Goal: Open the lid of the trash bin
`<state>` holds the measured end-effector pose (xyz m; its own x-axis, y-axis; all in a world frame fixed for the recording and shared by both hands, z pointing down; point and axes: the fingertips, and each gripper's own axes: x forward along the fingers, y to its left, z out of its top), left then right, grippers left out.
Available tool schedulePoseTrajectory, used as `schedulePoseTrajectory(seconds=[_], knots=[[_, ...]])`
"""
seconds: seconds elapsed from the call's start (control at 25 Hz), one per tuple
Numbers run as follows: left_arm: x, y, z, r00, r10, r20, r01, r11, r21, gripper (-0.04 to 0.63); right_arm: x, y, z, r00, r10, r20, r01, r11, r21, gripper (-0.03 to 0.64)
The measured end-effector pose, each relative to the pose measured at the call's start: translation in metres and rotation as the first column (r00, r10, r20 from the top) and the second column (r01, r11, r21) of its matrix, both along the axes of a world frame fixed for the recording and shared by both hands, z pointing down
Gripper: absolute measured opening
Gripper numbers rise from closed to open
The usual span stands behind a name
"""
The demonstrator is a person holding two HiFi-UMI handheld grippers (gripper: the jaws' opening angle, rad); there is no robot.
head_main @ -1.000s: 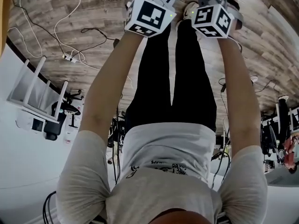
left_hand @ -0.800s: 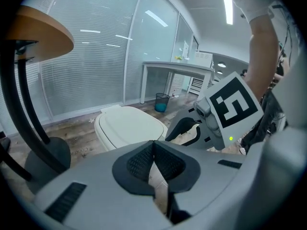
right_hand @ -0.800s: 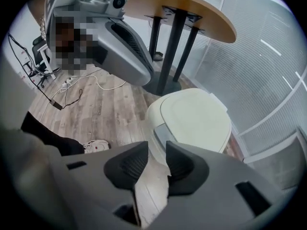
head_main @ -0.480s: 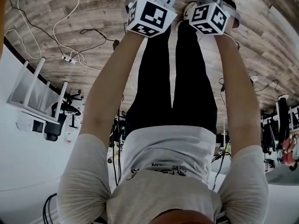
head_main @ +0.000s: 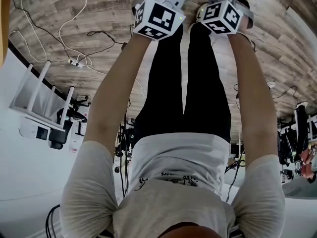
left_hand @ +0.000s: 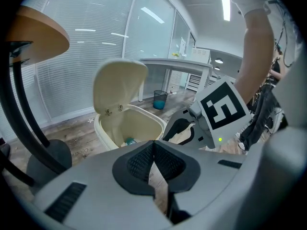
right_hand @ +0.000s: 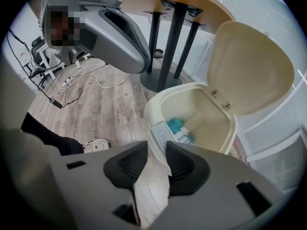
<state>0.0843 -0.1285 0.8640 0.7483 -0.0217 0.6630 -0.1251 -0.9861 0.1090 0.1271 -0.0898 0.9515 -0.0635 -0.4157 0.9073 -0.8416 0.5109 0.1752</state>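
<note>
The head view is aimed steeply down from the person's head, past torso (head_main: 173, 182) and arms (head_main: 111, 98), to the wooden floor (head_main: 59, 29). The left gripper view is angled downward at the nearby open trash bin (left_hand: 103, 135). The right gripper view, set alongside, is pointed more steeply into it. The bin is shared by both.

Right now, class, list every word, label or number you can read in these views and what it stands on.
Nothing reads clearly.
Print on the floor beside the trash bin: too blurred to read.
Print on the shirt: too small.
On the bin's front rim, a label: unreadable.
The marker cubes: square patterns only, no words.
</note>
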Motion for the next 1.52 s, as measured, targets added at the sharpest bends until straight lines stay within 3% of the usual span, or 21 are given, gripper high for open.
schedulePoseTrajectory(seconds=[0.12, 0.64, 1.0, 1.24, 1.52], knots=[[-0.002, -0.006, -0.012, 1.0, -0.012, -0.008, 0.012, 1.0, 0.008, 0.016, -0.005, -0.001, -0.005, 0.998, 0.022, 0.052, -0.021, 1.0, -0.02, 0.152], [0.007, -0.022, -0.101, 0.983, -0.13, -0.126, 0.129, 0.991, -0.022, 0.016, 0.01, -0.017, -0.107, 0.953, 0.215, 0.215, -0.239, 0.966, 0.095, 0.094], [0.017, -0.021, -0.189, 0.962, -0.183, -0.205, 0.175, 0.983, -0.055, 0.016, 0.046, -0.02, -0.21, 0.91, 0.303, 0.284, -0.367, 0.907, 0.206, 0.074], [0.033, -0.027, -0.262, 0.938, -0.184, -0.294, 0.189, 0.982, -0.013, 0.017, 0.062, -0.026, -0.293, 0.883, 0.323, 0.341, -0.425, 0.858, 0.289, 0.058], [0.034, -0.016, -0.361, 0.92, -0.161, -0.357, 0.187, 0.982, 0.039, 0.016, 0.059, -0.019, -0.395, 0.874, 0.291, 0.389, -0.434, 0.828, 0.355, 0.049]])
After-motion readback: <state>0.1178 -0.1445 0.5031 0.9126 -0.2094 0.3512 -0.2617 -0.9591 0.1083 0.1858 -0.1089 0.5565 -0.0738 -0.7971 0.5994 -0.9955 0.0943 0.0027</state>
